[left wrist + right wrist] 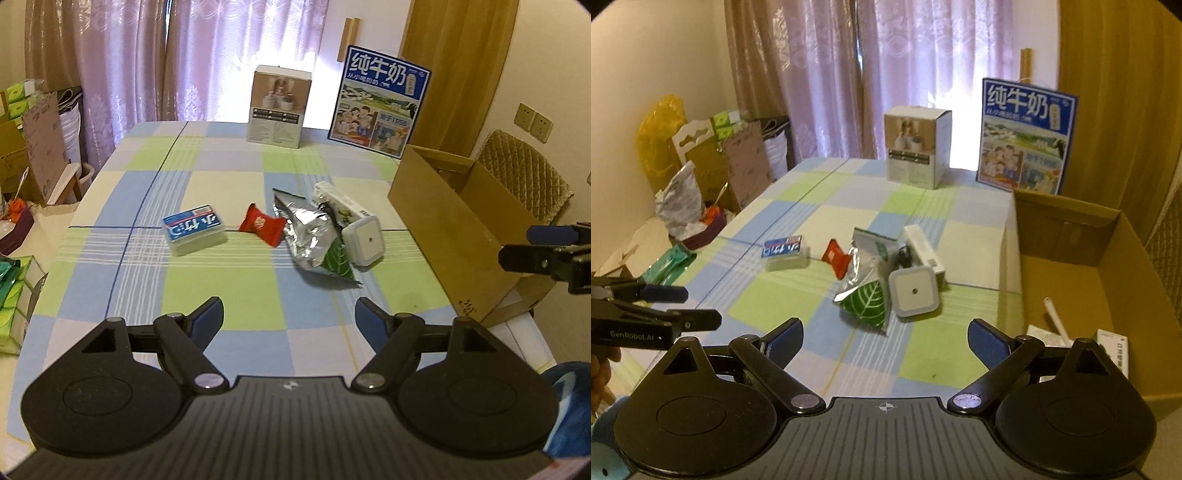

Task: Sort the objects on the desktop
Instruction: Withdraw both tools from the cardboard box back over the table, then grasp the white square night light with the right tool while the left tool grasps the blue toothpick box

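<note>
On the checked tablecloth (229, 288) lie a blue-topped tissue pack (194, 229), a red candy packet (261, 229), a silver foil bag with a green leaf print (317, 240), a white square plug-in light (364, 240) and a long white box (338, 201) behind it. My left gripper (290, 319) hovers open over the near part of the table, short of these items, nothing between its fingers. My right gripper (884, 341) is open too, empty, near the foil bag (866, 295) and square light (914, 293). The cardboard box (1071, 236) on the right holds a few white items (1052, 321).
A white product box (279, 107) and a blue milk carton (380, 99) stand at the table's far edge. Clutter, cartons and bags sit on the floor to the left (701, 177). A quilted chair (524, 173) stands behind the cardboard box (454, 221).
</note>
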`<action>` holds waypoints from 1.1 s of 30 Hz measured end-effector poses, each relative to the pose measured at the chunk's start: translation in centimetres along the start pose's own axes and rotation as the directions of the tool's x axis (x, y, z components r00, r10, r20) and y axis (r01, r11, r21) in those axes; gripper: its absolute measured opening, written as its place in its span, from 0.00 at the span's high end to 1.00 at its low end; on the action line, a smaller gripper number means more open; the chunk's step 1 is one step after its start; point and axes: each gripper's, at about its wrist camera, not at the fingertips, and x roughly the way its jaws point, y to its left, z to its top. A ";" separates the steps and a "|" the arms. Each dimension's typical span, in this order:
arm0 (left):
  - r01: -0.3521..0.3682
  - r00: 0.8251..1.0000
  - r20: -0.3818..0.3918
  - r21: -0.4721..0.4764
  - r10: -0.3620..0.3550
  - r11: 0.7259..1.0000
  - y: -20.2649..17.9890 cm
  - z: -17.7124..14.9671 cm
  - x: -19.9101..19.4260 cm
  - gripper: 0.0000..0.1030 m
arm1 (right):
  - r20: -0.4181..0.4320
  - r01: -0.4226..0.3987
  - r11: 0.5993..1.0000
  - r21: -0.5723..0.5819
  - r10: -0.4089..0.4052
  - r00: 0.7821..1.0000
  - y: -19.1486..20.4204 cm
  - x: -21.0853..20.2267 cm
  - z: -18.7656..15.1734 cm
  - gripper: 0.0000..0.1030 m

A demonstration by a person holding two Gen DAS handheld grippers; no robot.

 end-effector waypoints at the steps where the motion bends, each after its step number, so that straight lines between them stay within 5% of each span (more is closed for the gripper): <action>1: -0.002 1.000 -0.003 0.000 0.002 1.000 0.3 -0.1 0.1 0.28 | -0.006 -0.001 1.000 -0.004 0.001 1.000 0.1 0.3 -0.1 0.09; 15: -0.028 0.999 -0.039 0.063 0.031 0.998 3.8 0.0 2.1 0.23 | -0.059 0.019 0.999 -0.041 -0.021 0.998 0.7 6.6 -0.3 0.09; 33: -0.032 0.995 -0.085 0.195 0.050 0.980 6.4 2.2 9.1 0.22 | -0.090 0.071 0.997 -0.023 -0.073 0.993 -2.8 16.8 1.1 0.11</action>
